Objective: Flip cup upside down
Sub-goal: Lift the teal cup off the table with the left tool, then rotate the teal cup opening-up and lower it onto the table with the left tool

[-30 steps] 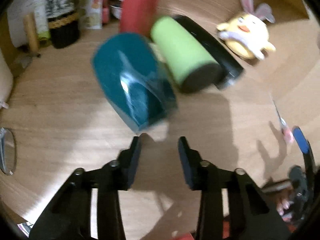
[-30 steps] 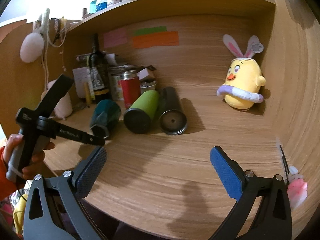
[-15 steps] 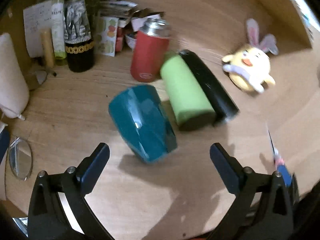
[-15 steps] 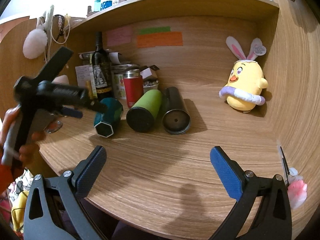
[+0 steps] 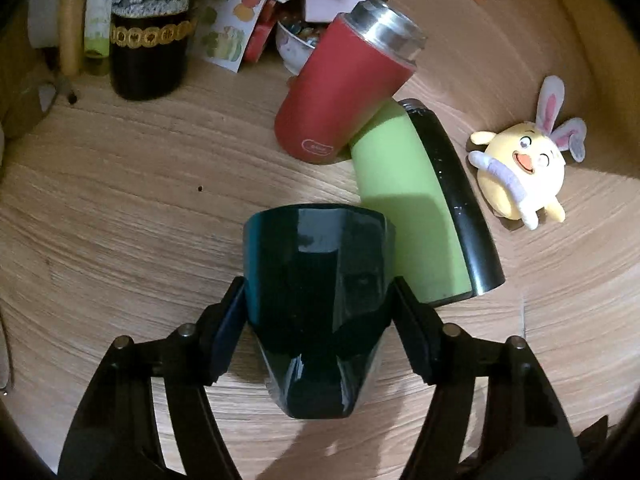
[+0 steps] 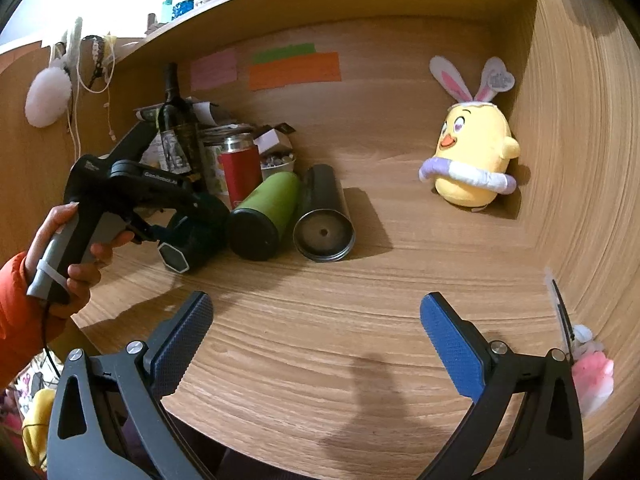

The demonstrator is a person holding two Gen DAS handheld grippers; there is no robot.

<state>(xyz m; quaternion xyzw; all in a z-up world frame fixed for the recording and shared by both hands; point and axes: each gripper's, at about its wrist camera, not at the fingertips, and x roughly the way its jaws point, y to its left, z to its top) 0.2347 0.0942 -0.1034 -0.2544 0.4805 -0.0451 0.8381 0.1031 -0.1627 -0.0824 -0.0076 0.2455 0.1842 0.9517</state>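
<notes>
- The teal cup [image 5: 316, 300] lies on its side on the wooden desk [image 5: 120, 208], hexagonal base toward the camera and mouth pointing to 12 o'clock. It touches the green tumbler [image 5: 404, 208] at its 2 o'clock.
- Half a second ago the left gripper [image 5: 316, 320] hung wide open short of the cup; now its two pads sit against the cup's flanks at 9 and 3 o'clock, closed onto the body. From the right wrist view, the same gripper [image 6: 160, 220] reaches over the cup [image 6: 192, 236] from the 9 o'clock side.
- That reads as the grasp just made. The flip itself is not yet done; I judge the next move to be a lift and turn so the mouth goes down on the desk.
- The right gripper [image 6: 316, 332] hovers with jaws spread wide and nothing between them, well apart from the cup.
- Beyond the tumbler lies a black flask [image 5: 456, 204], touching it; a red thermos [image 5: 344, 92] stands at 12 o'clock, a plush chick [image 5: 524, 176] at 2 o'clock.
- Writing: the left gripper's body carries white lettering that seems to read "GenRobot.AI". The thermos has a small oval logo, too small to read. The wine bottle [image 5: 150, 28] at 11 o'clock shows an elephant picture; its text is not legible.
</notes>
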